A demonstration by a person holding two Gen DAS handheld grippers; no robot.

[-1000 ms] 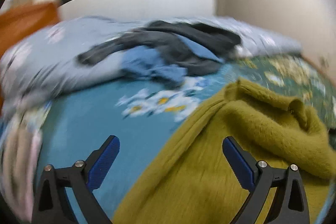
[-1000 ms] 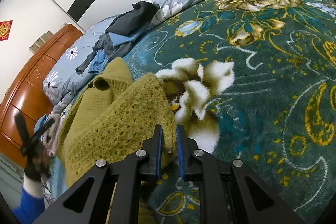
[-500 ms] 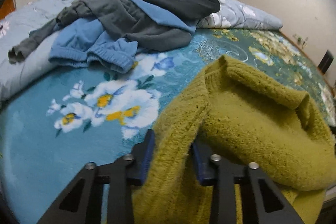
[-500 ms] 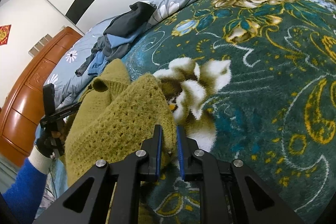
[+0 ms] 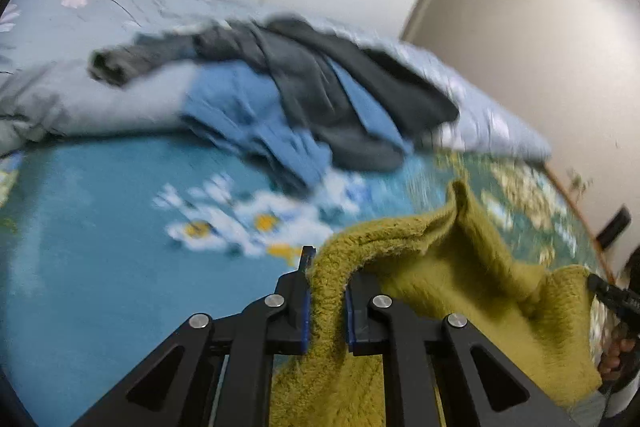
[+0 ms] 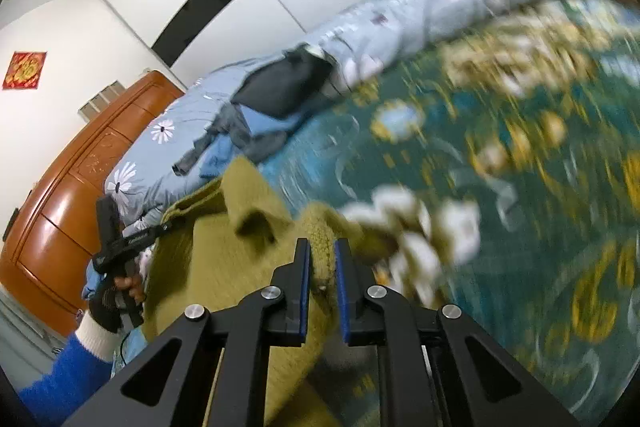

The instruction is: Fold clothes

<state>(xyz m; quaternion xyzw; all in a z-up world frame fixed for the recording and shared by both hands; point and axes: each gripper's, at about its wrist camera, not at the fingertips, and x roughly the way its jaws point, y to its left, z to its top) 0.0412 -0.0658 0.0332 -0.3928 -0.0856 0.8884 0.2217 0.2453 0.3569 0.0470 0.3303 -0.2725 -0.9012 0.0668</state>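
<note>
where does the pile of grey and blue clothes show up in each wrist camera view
Left wrist: pile of grey and blue clothes fills the upper middle, against the pale floral duvet.
Right wrist: the pile is small, left of centre, on the same duvet.
Shared landmark: the olive knit sweater, clamped by both grippers.

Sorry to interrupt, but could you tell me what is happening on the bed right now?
A person is folding laundry with handheld tongs, one in each hand. The left tongs and the right tongs are each shut on an edge of the mustard-yellow knit sweater, which hangs bunched between them over the floral blanket. The person's blue sleeve shows behind the left tool. A pile of grey and blue clothes lies unfolded against the pale blue duvet.
</note>
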